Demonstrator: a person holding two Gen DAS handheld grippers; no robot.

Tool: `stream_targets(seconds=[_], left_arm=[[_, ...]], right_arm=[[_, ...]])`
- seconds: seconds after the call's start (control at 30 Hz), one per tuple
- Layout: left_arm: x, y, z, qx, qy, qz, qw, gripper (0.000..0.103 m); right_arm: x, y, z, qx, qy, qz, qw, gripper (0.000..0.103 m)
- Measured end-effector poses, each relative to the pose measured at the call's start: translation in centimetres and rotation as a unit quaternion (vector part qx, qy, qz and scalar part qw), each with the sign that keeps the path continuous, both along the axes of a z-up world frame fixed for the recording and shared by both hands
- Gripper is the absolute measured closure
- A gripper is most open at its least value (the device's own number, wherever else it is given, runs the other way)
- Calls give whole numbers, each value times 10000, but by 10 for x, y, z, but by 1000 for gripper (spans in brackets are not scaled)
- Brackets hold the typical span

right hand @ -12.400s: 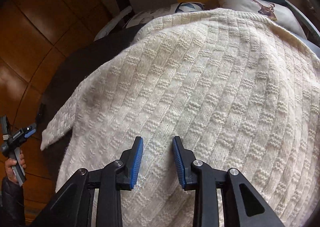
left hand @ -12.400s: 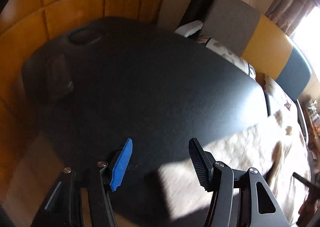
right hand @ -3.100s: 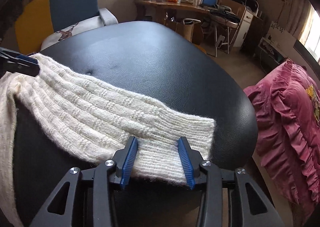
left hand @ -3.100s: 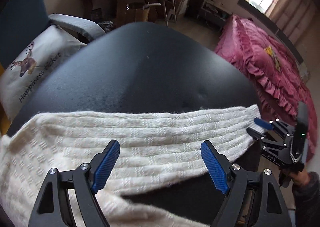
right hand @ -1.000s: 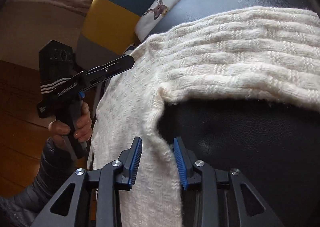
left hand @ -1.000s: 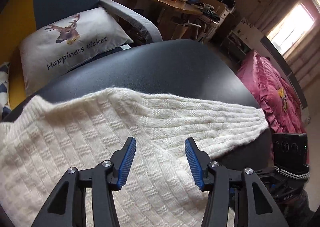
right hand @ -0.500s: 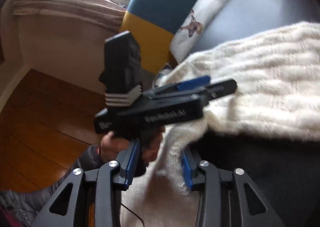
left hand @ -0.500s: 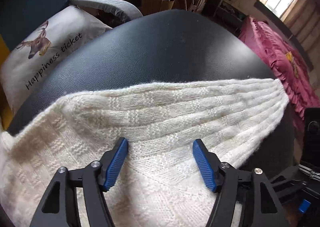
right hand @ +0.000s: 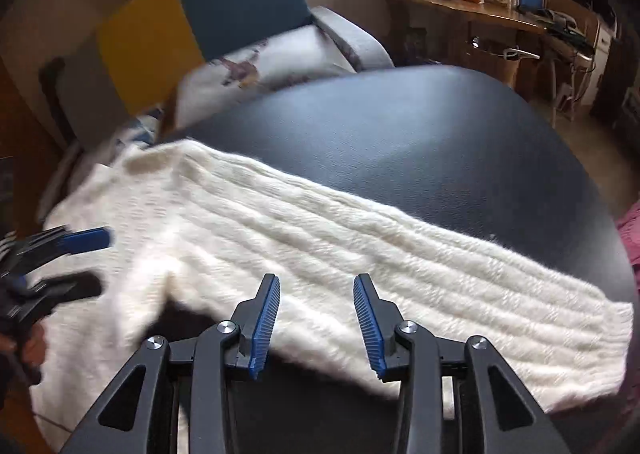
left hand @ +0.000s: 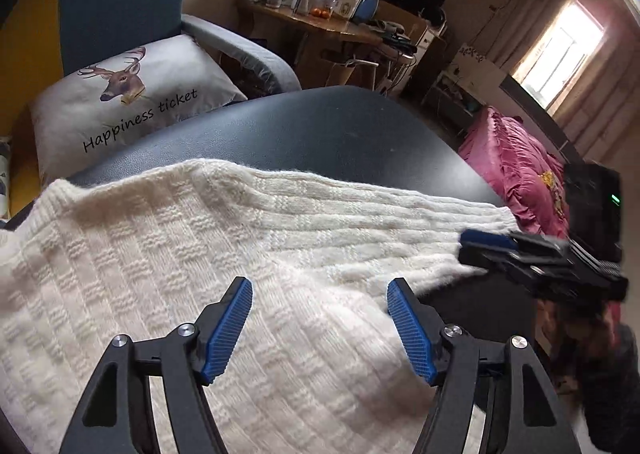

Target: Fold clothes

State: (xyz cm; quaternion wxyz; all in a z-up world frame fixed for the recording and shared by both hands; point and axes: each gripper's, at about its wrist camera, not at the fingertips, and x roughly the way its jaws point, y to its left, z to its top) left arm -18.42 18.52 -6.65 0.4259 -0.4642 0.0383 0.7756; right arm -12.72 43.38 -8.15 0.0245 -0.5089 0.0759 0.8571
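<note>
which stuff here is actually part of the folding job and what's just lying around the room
Part of the job:
- cream knitted sweater, one sleeve stretched out
- black padded leather surface under it
- left gripper, open over the knit
- right gripper, open at the sleeve

Just lying about:
- white deer-print cushion
- blue, yellow and grey armchair
- cluttered wooden desk
- pink ruffled bedspread

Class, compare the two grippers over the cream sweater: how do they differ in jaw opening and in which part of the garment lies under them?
The left gripper has wider-spread jaws than the right gripper. The left hangs over the sweater body; the right over the sleeve stretched across the black table. Both have blue pads and pinch nothing.
</note>
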Motion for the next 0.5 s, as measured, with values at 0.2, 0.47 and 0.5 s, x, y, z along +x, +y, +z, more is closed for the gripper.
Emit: stream_targets(seconds=[0.2, 0.47, 0.5], left_arm=[[61, 11, -45, -633, -158, -806, 9946, 33], [89, 16, -45, -822, 436, -898, 9916, 28], [87, 12, -40, -684, 355, -818, 9937, 29]], right_arm=[[-17, 32, -13, 626, -5, -218, 9978, 65], [-33, 31, -9, 657, 44, -271, 9975, 65], [-42, 13, -5, 532, 74, -192, 9984, 65]])
